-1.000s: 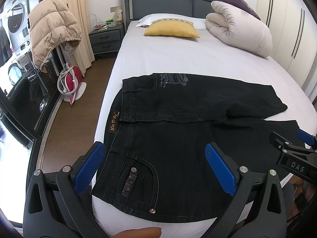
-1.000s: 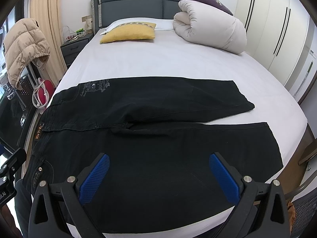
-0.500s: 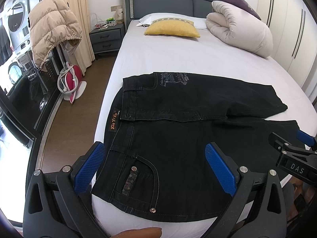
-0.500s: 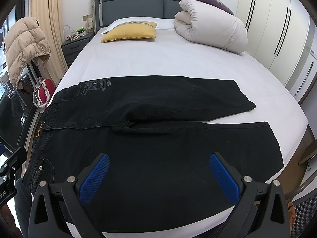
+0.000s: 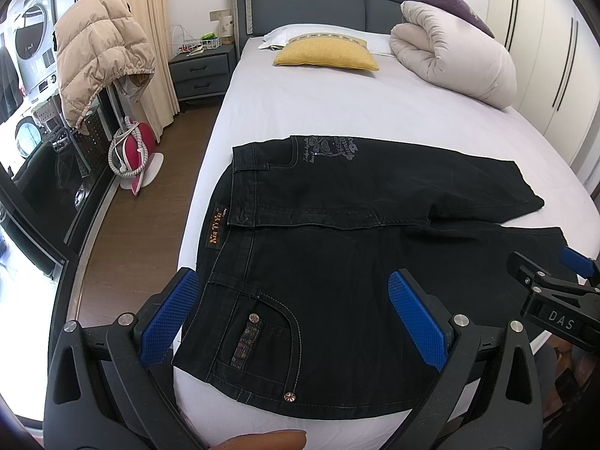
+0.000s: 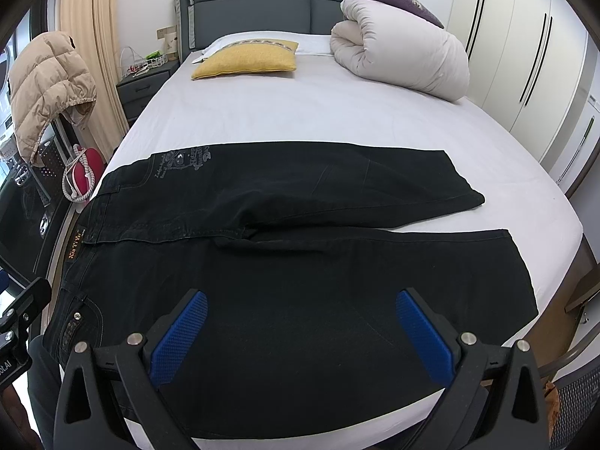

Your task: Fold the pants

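Only leftward: waistband label [image 5: 216, 233]; rightward, both pants [image 6: 300, 262] hems

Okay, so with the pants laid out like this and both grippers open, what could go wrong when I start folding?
1. The pants lie at the near edge of the bed, their waist end past its left side. A careless tug might slide them off.
2. The left gripper and right gripper are open above the near leg. A shallow pinch may catch one layer only.
3. The legs lie spread apart, so the fold could land crooked.
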{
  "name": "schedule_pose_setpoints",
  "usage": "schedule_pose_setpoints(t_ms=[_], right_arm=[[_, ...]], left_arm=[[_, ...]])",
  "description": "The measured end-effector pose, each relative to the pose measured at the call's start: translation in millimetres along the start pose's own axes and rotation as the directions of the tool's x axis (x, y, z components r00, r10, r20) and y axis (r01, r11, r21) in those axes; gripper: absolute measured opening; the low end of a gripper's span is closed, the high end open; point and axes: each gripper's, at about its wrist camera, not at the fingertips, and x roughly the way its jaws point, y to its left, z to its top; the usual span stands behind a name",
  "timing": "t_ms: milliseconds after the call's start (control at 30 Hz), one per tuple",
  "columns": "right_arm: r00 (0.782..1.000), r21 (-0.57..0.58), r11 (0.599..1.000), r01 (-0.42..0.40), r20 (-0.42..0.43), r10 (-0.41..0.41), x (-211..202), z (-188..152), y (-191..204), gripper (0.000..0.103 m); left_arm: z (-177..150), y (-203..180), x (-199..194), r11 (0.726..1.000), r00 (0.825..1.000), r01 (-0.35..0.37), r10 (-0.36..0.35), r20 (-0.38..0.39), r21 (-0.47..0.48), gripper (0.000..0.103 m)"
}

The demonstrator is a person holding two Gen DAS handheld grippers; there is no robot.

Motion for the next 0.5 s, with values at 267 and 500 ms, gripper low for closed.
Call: schedule_pose_setpoints(t_ms=[267, 500], right_arm=[[1.000, -0.001, 1.000, 0.000, -0.001, 0.000, -0.2, -1.6, 2.2, 0.103], [1.000, -0.002, 1.000, -0.001, -0.001, 0.001, 0.0, -1.6, 2.3, 0.103]], left_arm=[[-0.3, 0.6, 1.3, 1.000, 1.000, 0.000, 0.000, -0.001, 0.000, 0.103], [-0.1, 0.9, 1.3, 1.000, 1.000, 0.001, -0.001, -0.002, 0.000, 0.103]])
